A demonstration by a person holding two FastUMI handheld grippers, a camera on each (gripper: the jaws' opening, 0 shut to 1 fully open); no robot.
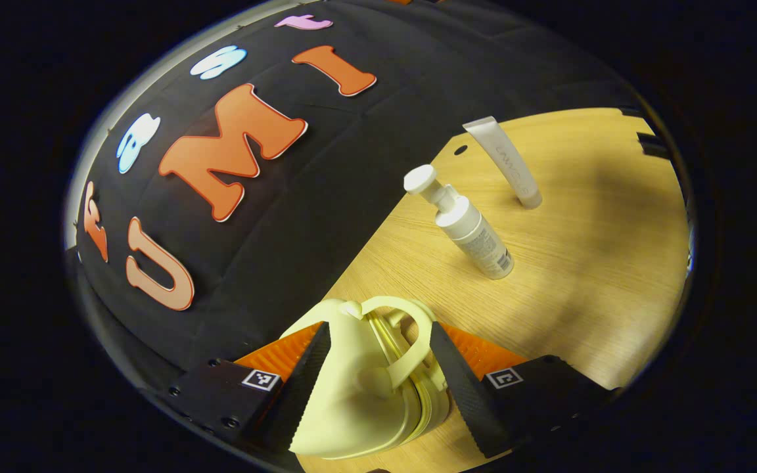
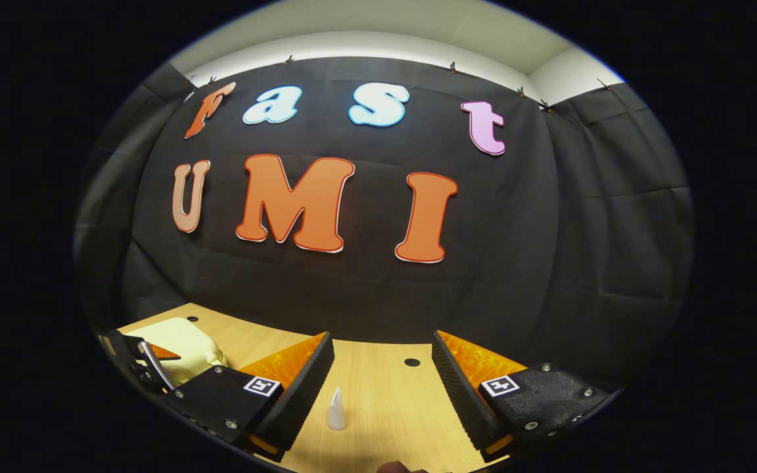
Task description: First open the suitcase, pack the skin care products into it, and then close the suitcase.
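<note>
Left gripper (image 1: 378, 387) straddles the pale yellow suitcase (image 1: 359, 394) at its handle, fingers wide (contact unclear); a glancing grip could slip. Beyond, pump bottle (image 1: 474, 226), then tube (image 1: 506, 164), on table (image 1: 589, 263). Right gripper (image 2: 382, 387) spread, idle.

A bare wooden table (image 1: 589, 263) meets black cloth wall (image 2: 352, 289).

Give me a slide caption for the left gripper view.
Left claw straddles the closed cream suitcase; pump bottle and tube wait on table.

Open tabletop (image 1: 575, 289) right of the pump bottle (image 1: 467, 223) and tube (image 1: 506, 161); suitcase (image 1: 359, 387) seemingly between jaws.
</note>
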